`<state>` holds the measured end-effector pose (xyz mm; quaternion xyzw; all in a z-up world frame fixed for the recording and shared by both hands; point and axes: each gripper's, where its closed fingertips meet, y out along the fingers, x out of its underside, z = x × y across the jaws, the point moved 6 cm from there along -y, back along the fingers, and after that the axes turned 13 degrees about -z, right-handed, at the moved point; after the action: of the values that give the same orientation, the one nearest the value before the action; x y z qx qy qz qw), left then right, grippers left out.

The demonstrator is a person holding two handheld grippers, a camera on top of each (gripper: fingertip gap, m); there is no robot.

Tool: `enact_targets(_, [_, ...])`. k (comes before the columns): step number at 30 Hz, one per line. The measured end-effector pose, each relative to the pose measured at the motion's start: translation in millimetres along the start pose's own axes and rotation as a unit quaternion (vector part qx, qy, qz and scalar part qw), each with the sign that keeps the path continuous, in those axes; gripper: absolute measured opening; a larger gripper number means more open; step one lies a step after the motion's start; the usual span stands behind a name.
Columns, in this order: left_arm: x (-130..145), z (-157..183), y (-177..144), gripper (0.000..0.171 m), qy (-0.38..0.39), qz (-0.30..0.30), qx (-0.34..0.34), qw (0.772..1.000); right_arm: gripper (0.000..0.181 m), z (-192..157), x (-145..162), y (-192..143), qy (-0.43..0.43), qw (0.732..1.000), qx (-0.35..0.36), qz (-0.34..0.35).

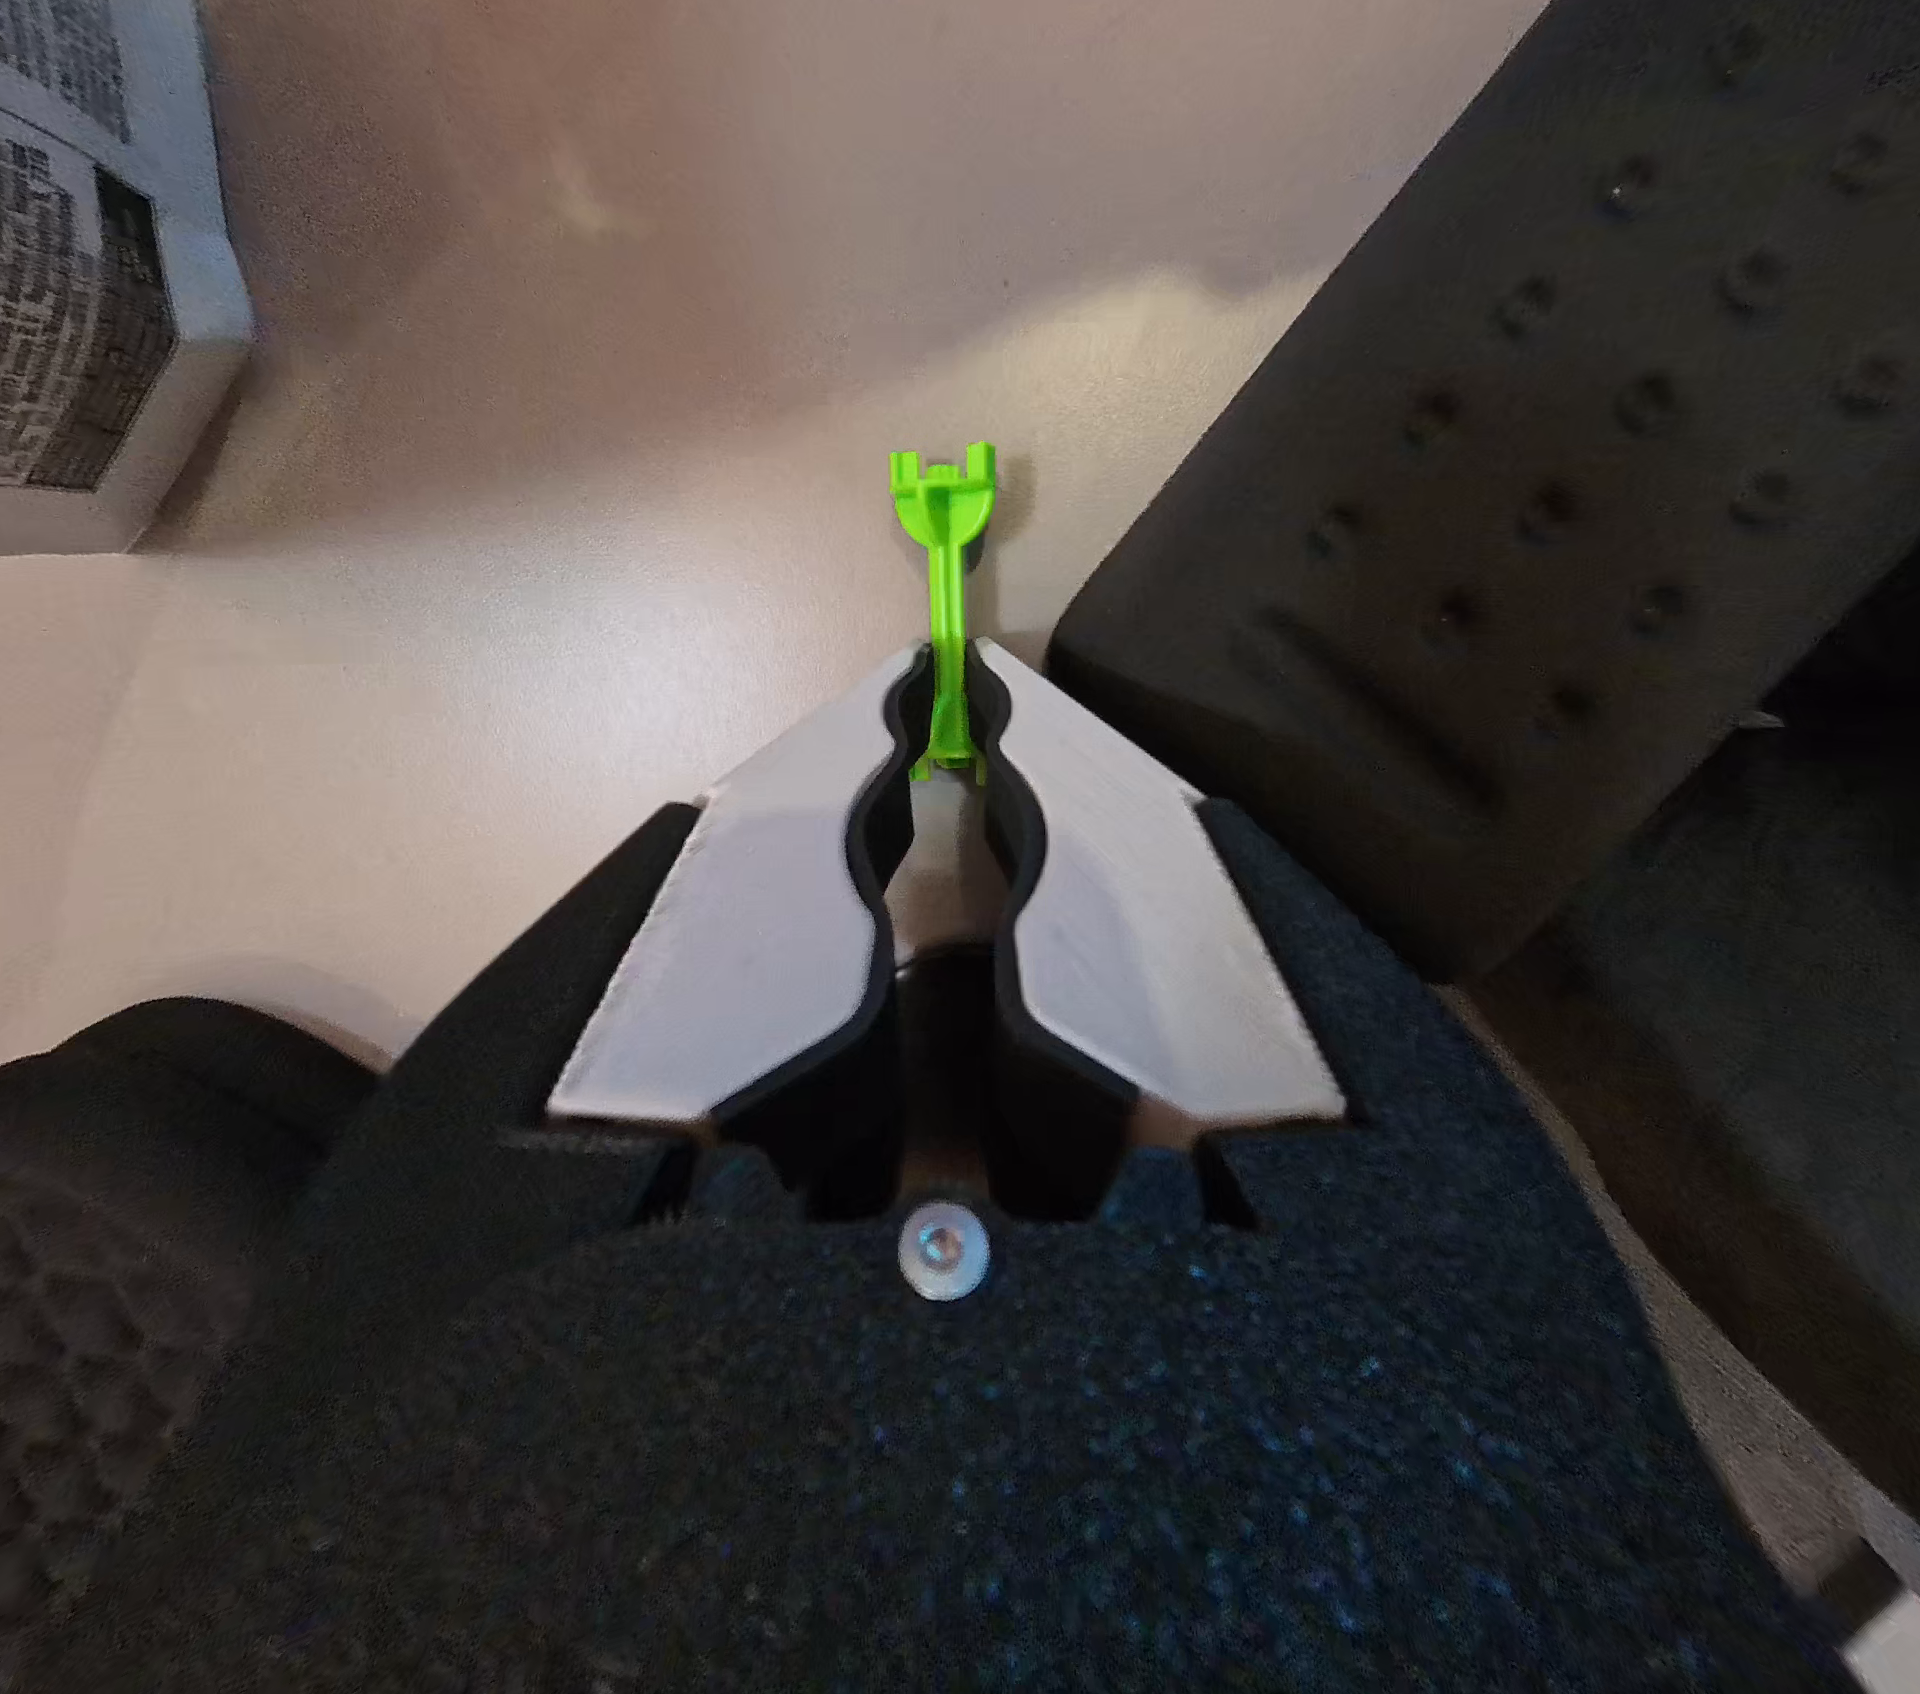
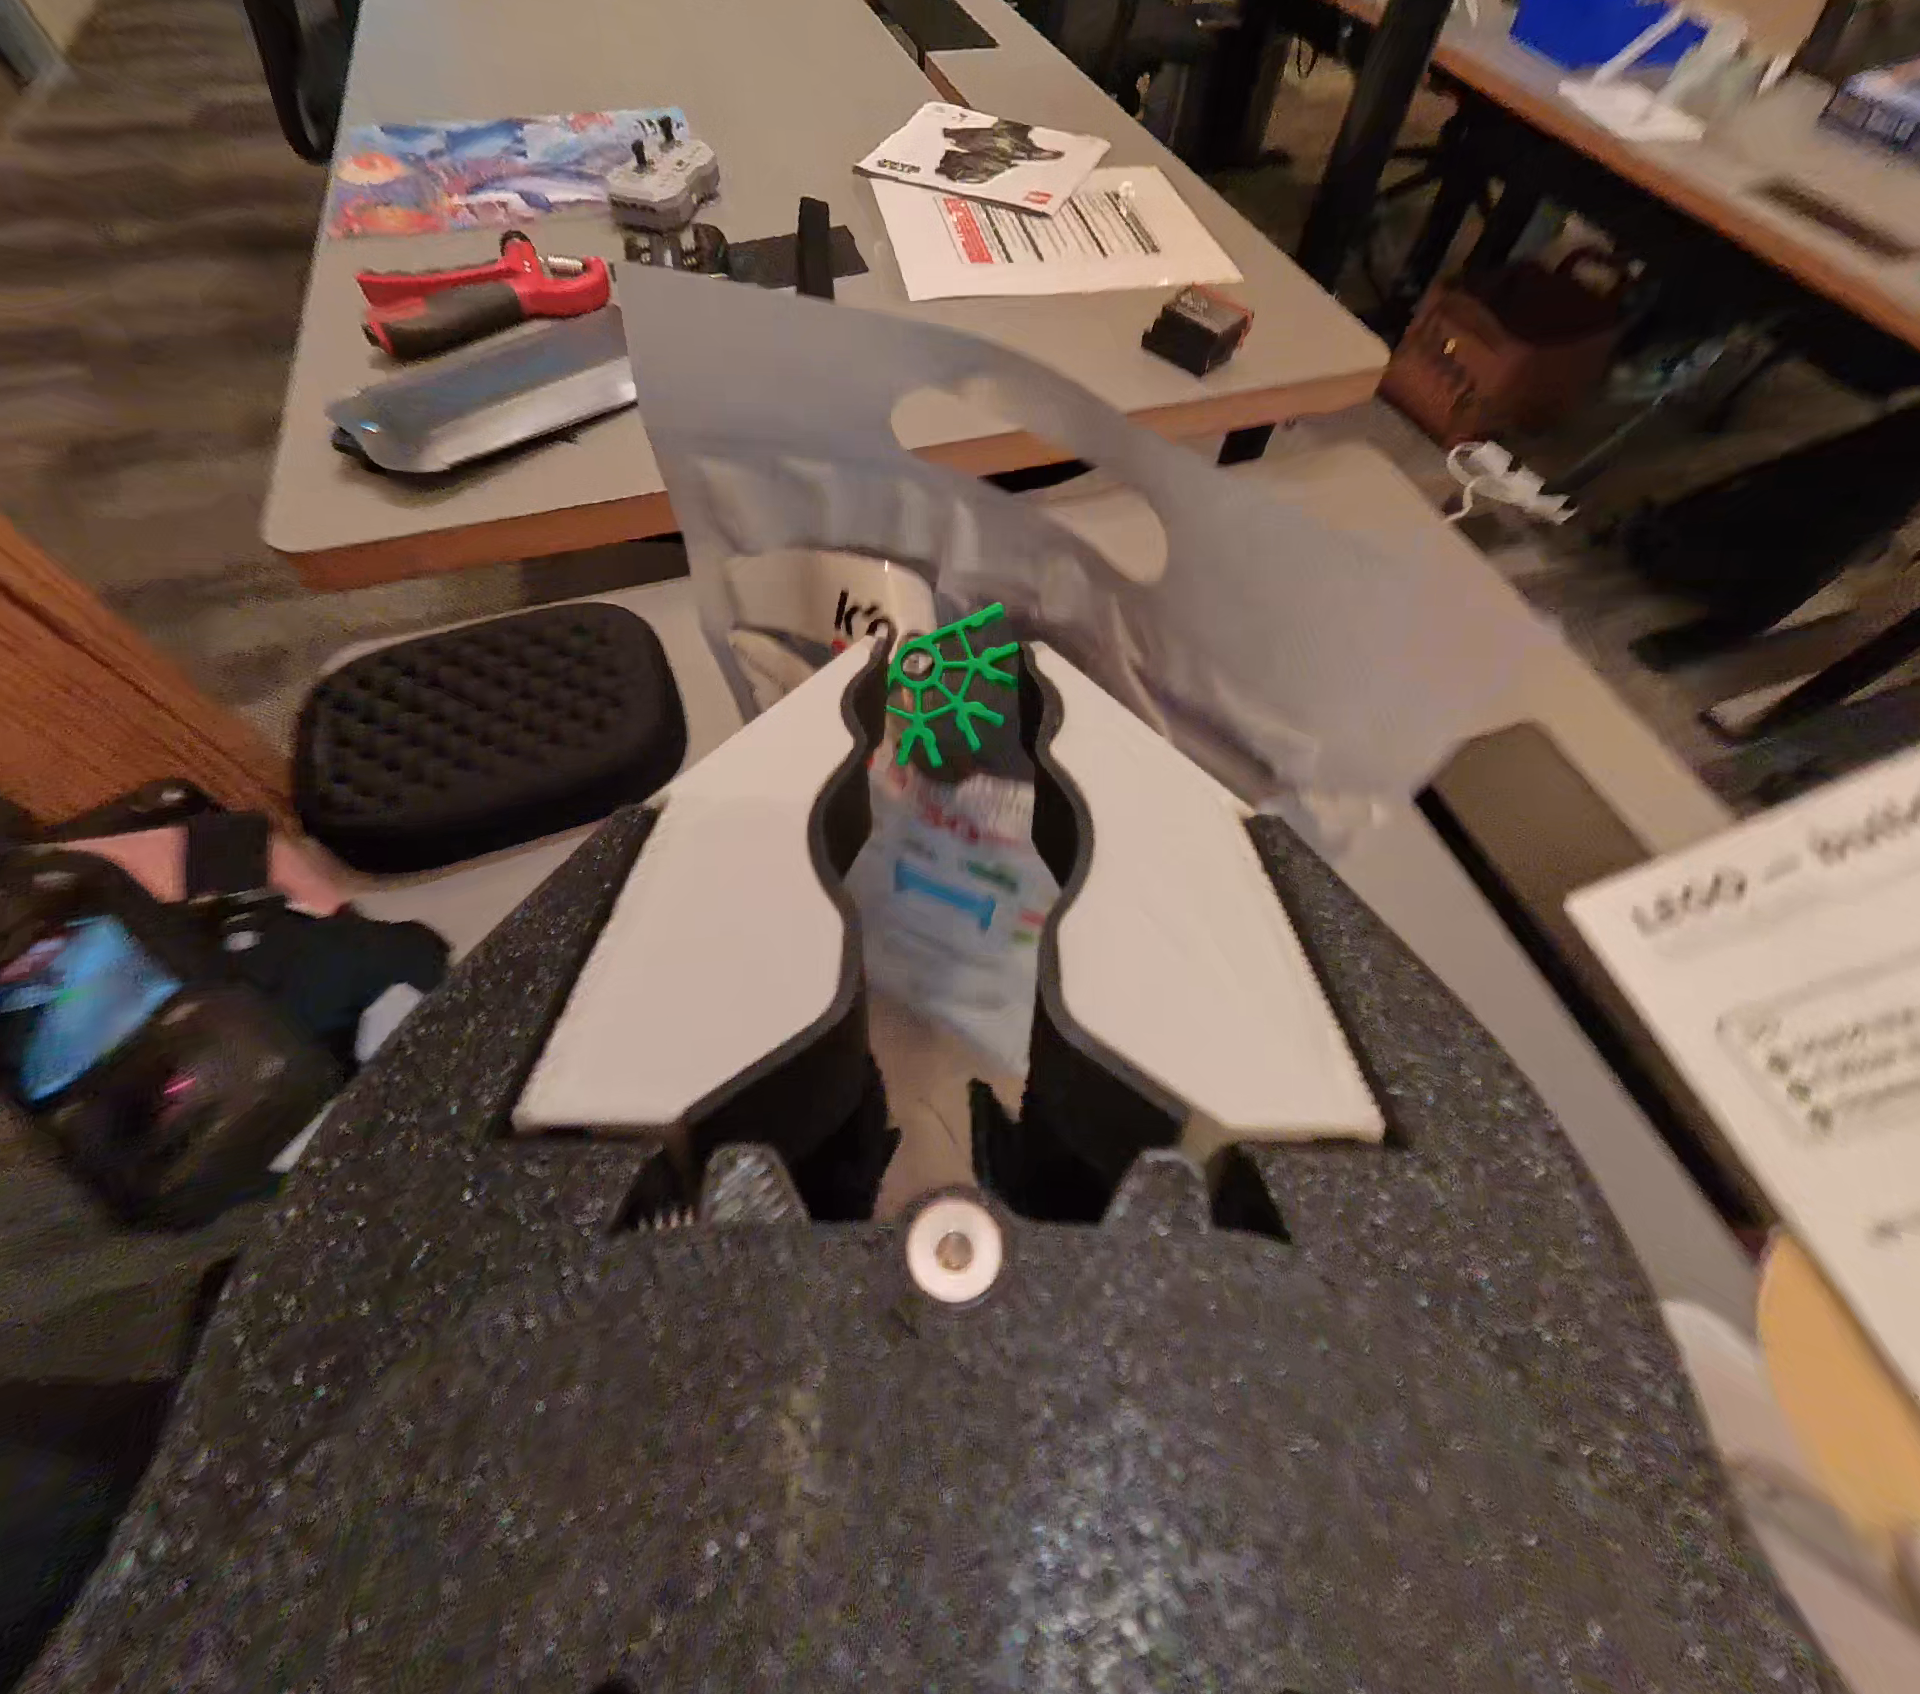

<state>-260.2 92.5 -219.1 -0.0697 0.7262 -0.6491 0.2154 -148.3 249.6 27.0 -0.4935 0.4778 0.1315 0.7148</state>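
In the left wrist view my left gripper [image 1: 948, 657] is shut on a small lime-green plastic piece [image 1: 943, 543] with a forked head, which sticks out forward past the fingertips above the pale table [image 1: 520, 709]. In the right wrist view my right gripper [image 2: 951, 668] is shut on a flat darker-green web-shaped plastic piece [image 2: 948, 688]. A silvery plastic pouch [image 2: 1195, 543] with a hang hole lies right behind and under the fingertips. I cannot tell whether the fingers touch the pouch.
A black perforated pad [image 1: 1558, 449] lies right of the left gripper and also shows in the right wrist view [image 2: 488, 730]. A white printed box [image 1: 94, 190] stands far left. A printed sheet [image 2: 1766, 969] lies at right. A farther table [image 2: 727, 86] holds a red-handled tool [image 2: 478, 299], papers [image 2: 1039, 221] and a grey controller [image 2: 665, 174]. My right fingertips sit around 35 cm from my left ones.
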Motion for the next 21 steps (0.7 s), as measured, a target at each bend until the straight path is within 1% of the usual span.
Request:
enact_targets(1, [-1,-1,-3,0.004,-0.001,0.006,-0.008,1.0,0.023,0,-5,11,-0.017,1.0,0.012,-0.008])
enact_targets(2, [-2,-2,-7,0.004,-0.007,0.014,-0.011,1.0,0.025,0,-5,23,-0.028,0.999,0.02,-0.032])
enact_targets(3, [-5,-3,-12,0.004,-0.012,0.024,-0.016,1.0,0.036,0,-2,32,-0.038,0.997,0.026,-0.06])
enact_targets(4, [-8,-5,-20,0.004,-0.015,0.035,-0.025,0.999,0.042,0,-1,36,-0.043,0.996,0.027,-0.069])
enact_targets(5, [-13,-7,-30,0.004,-0.019,0.048,-0.032,0.998,0.042,-1,-2,33,-0.04,0.997,0.026,-0.06])
enact_targets(7, [-26,-16,-54,0.004,-0.034,0.083,-0.049,0.995,0.046,-2,-2,23,-0.023,0.999,0.01,-0.04])
enact_targets(9, [-42,-30,-84,0.004,-0.051,0.12,-0.073,0.989,0.048,0,2,12,-0.009,0.999,-0.004,-0.043])
enact_targets(10, [-53,-39,-103,0.004,-0.062,0.144,-0.086,0.984,0.046,3,0,0,0.002,1.0,0.002,-0.027])
enact_targets(12, [-78,-61,-145,0.004,-0.076,0.183,-0.132,0.971,0.042,14,1,-26,0.032,0.999,0.015,0.0])
enact_targets(14, [-105,-83,-182,0.004,-0.079,0.218,-0.17,0.958,0.042,24,12,-47,0.06,0.998,0.024,0.001])
enact_targets(15, [-117,-95,-194,0.004,-0.082,0.221,-0.188,0.953,0.042,27,20,-54,0.073,0.997,0.028,-0.005])
enact_targets(17, [-136,-116,-207,0.004,-0.069,0.216,-0.235,0.945,0.042,32,33,-69,0.084,0.996,0.04,-0.006])
enact_targets(18, [-141,-125,-206,0.004,-0.062,0.201,-0.254,0.944,0.042,34,41,-75,0.09,0.995,0.046,-0.014])
enact_targets(20, [-144,-140,-188,0.006,-0.06,0.137,-0.249,0.957,0.043,37,58,-84,0.092,0.993,0.061,-0.036])
enact_targets(21, [-144,-145,-180,0.018,-0.055,0.116,-0.259,0.957,0.043,40,68,-87,0.093,0.992,0.071,-0.052])
